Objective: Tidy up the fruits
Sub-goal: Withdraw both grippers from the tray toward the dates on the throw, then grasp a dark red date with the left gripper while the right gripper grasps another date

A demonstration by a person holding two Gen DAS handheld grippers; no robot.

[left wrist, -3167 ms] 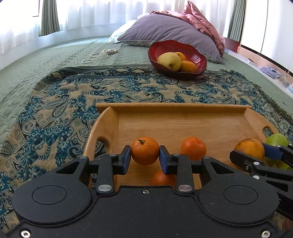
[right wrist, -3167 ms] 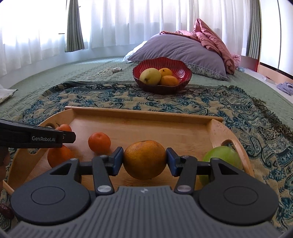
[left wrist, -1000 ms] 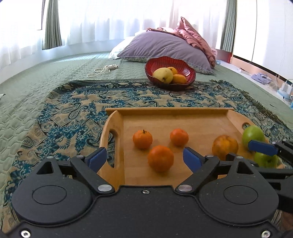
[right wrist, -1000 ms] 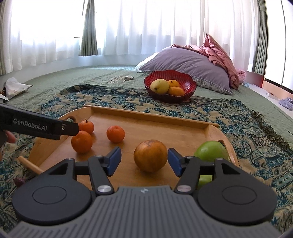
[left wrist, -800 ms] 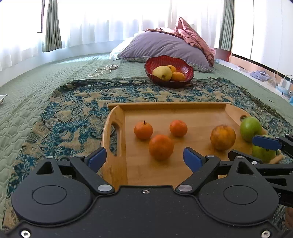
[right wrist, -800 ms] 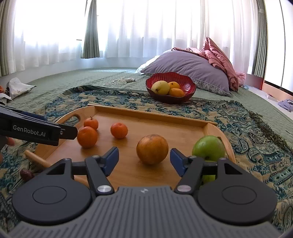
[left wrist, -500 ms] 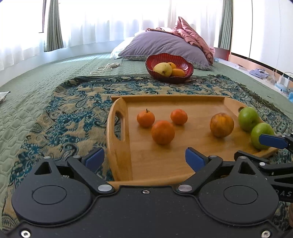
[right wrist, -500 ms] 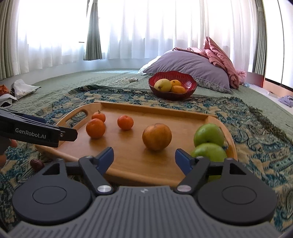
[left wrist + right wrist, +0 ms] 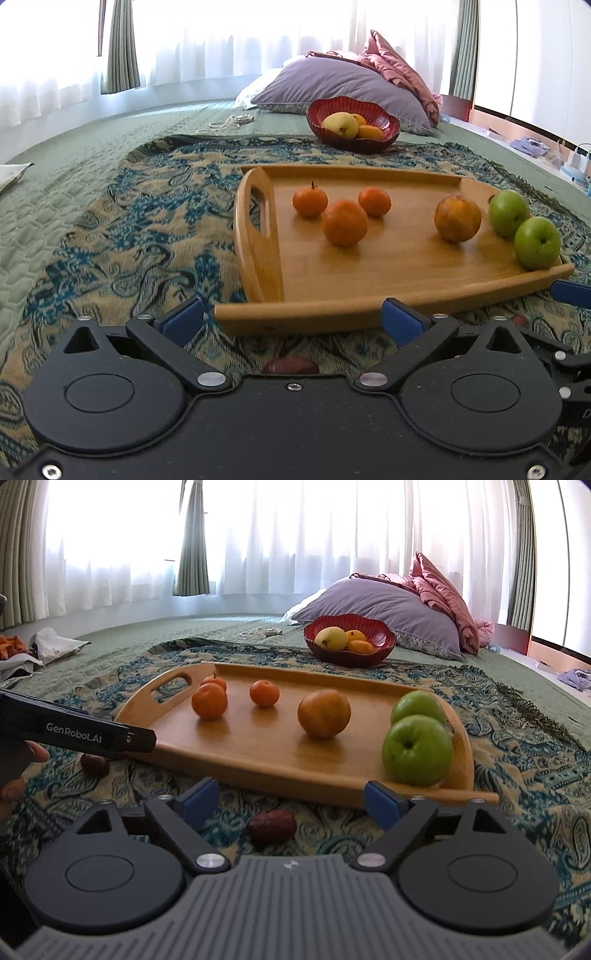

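A wooden tray [image 9: 388,295] [image 9: 258,753] lies on a patterned blanket. On it sit three small tangerines [image 9: 344,228] [image 9: 209,701], a larger orange [image 9: 457,218] [image 9: 324,713] and two green apples [image 9: 537,242] [image 9: 417,749]. My left gripper [image 9: 291,319] is open and empty, just in front of the tray's near edge, above a dark red date [image 9: 290,365]. My right gripper [image 9: 291,803] is open and empty, above another date [image 9: 270,827]. A third date [image 9: 95,764] lies left of the tray, under the left gripper's finger.
A red bowl [image 9: 354,125] [image 9: 349,638] with a yellow pear and oranges stands behind the tray. A purple pillow [image 9: 380,605] and pink cloth lie beyond it. A white cable [image 9: 225,122] lies on the green bedspread. Bags [image 9: 48,646] lie at far left.
Both grippers let go of their fruit, an orange and a tangerine, opened wide and pulled back and up from the tray. The dates on the blanket came into view.
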